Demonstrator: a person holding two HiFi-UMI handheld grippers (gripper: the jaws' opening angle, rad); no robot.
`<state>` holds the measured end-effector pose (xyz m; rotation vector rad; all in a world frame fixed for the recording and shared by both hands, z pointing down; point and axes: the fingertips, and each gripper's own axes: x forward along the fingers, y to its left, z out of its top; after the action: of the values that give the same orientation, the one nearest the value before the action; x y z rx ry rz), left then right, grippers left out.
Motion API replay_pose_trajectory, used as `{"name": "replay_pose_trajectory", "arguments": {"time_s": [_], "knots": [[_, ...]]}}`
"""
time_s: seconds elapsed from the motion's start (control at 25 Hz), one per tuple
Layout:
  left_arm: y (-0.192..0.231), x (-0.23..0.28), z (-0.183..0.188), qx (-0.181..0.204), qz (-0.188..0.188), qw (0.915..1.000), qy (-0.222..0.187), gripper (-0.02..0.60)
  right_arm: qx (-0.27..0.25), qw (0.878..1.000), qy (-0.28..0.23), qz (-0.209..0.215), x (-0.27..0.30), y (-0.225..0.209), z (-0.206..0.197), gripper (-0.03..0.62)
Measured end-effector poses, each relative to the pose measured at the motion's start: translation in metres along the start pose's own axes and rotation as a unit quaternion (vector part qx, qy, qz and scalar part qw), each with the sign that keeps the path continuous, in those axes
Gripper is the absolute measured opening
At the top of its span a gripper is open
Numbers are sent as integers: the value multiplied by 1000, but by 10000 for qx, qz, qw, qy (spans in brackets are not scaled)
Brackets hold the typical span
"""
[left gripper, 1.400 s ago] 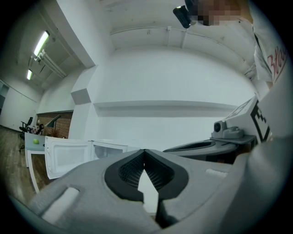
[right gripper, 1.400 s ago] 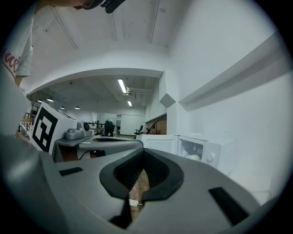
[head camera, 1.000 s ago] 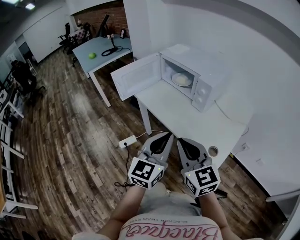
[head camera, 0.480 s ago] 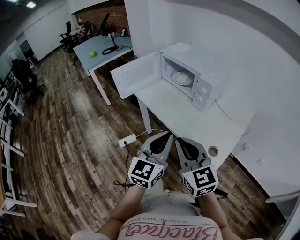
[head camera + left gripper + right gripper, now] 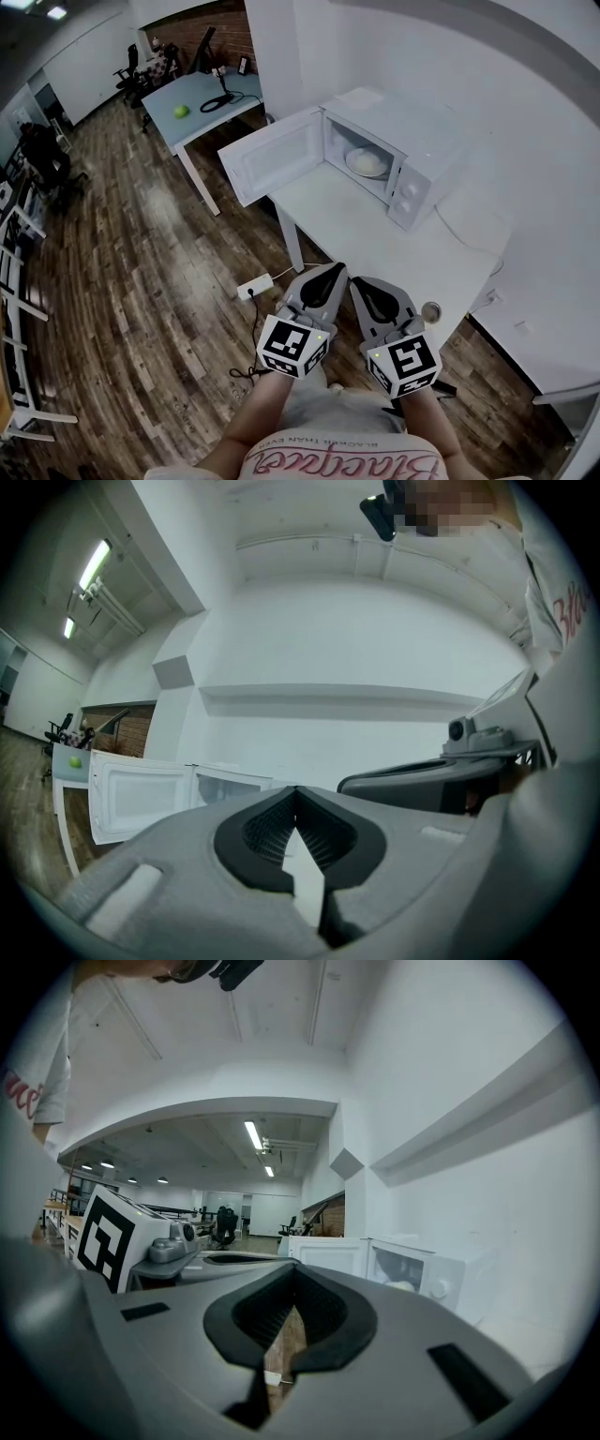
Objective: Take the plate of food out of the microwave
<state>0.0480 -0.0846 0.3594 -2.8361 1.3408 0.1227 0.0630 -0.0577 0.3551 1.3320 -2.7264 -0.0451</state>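
Nearest, red script lettering is seen on the pale shirt [image 5: 342, 459], upside down and not to be read with confidence; no brand or label is made out anywhere else. Just ahead, the grey plastic left tongs [image 5: 333, 270] are held tip to tip, closed on nothing. The matching grey right tongs [image 5: 357, 283] are likewise pressed together and empty. Both are carried side by side at the near end of the long white counter [image 5: 375, 234]. Further along, the boxy white microwave [image 5: 427, 141] is found with its white windowed door [image 5: 272, 155] swung wide to the left. Inside, on the cavity floor, the round white plate of pale food [image 5: 367, 162] is seen, untouched and well apart from both tongs. Trouble is to be expected at the pick-up: a thin rim pinched on one side alone may be tipped or let slip, and the food spilled. The open door may be knocked by the left tongs on the way in. Nothing can be gripped until the tongs are opened.
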Motion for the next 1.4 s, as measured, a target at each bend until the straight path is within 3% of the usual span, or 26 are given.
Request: {"name": "replay_pose_trajectory", "arguments": {"time_s": [0.68,1.4], "knots": [[66,68,-5,-58,-427,9990,143,4,438,9983,-54,-386,81,-61,-1,11],[127,152,-25,-306,-974,9942,348,4,664,9919,244,-1054,152,-129,-22,11]]}}
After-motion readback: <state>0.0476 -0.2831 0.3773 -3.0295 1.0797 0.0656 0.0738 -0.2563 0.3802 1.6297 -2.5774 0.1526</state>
